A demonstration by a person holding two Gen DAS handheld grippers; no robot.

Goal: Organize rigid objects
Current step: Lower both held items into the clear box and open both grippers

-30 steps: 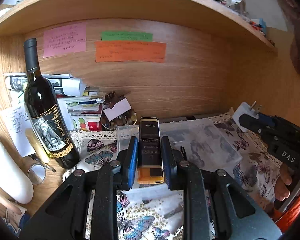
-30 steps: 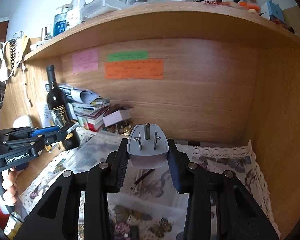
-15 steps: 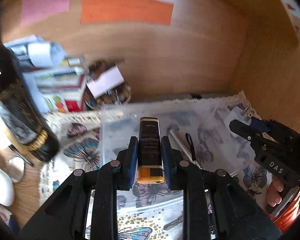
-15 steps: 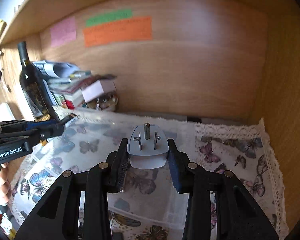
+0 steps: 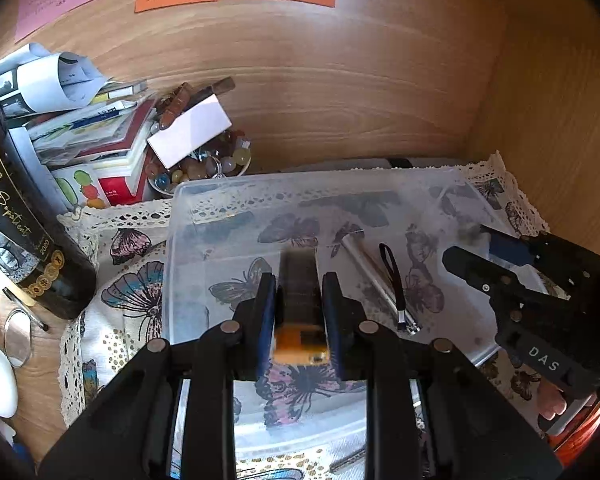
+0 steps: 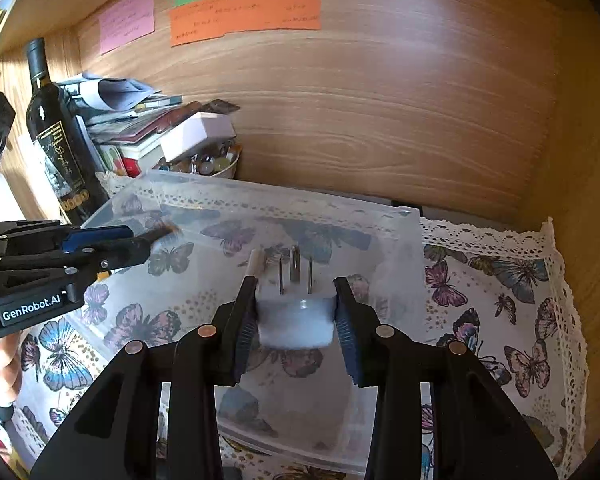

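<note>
**Both grippers loaded over the clear bin**

The lighter in the left gripper is smeared by blur: a dark body with an orange end nearest the camera, any lettering unreadable. The fingers are closed narrowly on its two long sides. The right gripper has its pads pressed on the flanks of a white plug, prongs pointing away; the plug's body is also soft with blur, and its underside is out of sight.

Both loads hang over a clear plastic bin that sits on a butterfly cloth with a lace edge. The bin's near wall is cut off behind the gripper arms in both views. Inside it, right of the lighter, lies a thin metal rod with a black loop beside it; what it is I cannot say.

Far left stands a wine bottle, its neck cropped in the left view. Behind the bin sits a stack of books and papers, then a bowl of beads half covered by a white card. Coloured notes are stuck on the wooden back wall, their writing too small to read. A person's fingertips show beneath each gripper's handle.
</note>
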